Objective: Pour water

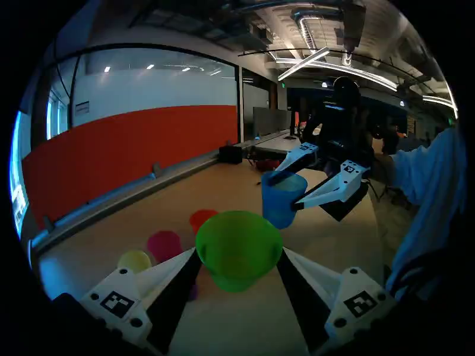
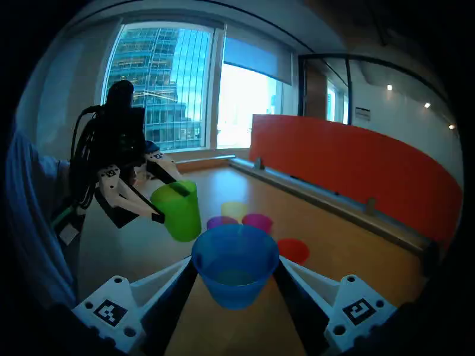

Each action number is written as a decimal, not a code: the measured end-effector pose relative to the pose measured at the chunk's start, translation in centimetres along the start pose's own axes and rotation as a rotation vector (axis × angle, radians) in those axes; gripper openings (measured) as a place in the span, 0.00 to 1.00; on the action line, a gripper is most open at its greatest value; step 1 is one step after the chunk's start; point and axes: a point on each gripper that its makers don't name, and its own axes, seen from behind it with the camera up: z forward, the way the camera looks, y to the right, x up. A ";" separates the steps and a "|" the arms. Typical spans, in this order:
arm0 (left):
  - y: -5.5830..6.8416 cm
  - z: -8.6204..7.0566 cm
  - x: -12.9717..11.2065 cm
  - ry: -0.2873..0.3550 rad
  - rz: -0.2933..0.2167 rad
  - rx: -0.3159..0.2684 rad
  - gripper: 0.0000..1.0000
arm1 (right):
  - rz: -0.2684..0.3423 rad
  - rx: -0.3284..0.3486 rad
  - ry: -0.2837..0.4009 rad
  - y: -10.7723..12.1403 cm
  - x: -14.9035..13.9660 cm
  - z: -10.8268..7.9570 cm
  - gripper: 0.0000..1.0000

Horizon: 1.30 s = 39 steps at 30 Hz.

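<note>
Green cup point(image 1: 238, 240) pinched by left tool point(image 1: 237, 254); blue cup point(image 2: 235, 279) pinched by right tool point(image 2: 236, 262).

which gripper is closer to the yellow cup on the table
Left. The left gripper, holding the green cup, is just beside the yellow cup; the right gripper, holding the blue cup, sits farther off, past the red cup.

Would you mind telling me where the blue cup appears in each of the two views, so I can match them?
Left gripper view: the blue cup is just right of centre, above the green cup, clamped in the right tool.
Right gripper view: the blue cup is at bottom centre, in that tool's grip.
Shared landmark: the orange wall.
</note>
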 end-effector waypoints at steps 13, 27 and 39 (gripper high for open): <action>-1.3 -3.1 5.7 0.117 0.003 0.055 0.87 | 0.004 -0.002 0.094 -0.4 5.4 -0.9 0.90; -1.2 -4.6 8.2 0.199 -0.070 0.053 0.87 | -0.002 0.003 0.142 -0.5 9.1 -1.4 0.90; -0.6 -5.0 9.4 0.251 -0.111 0.047 0.86 | -0.033 0.007 0.159 -0.7 10.9 -1.4 0.90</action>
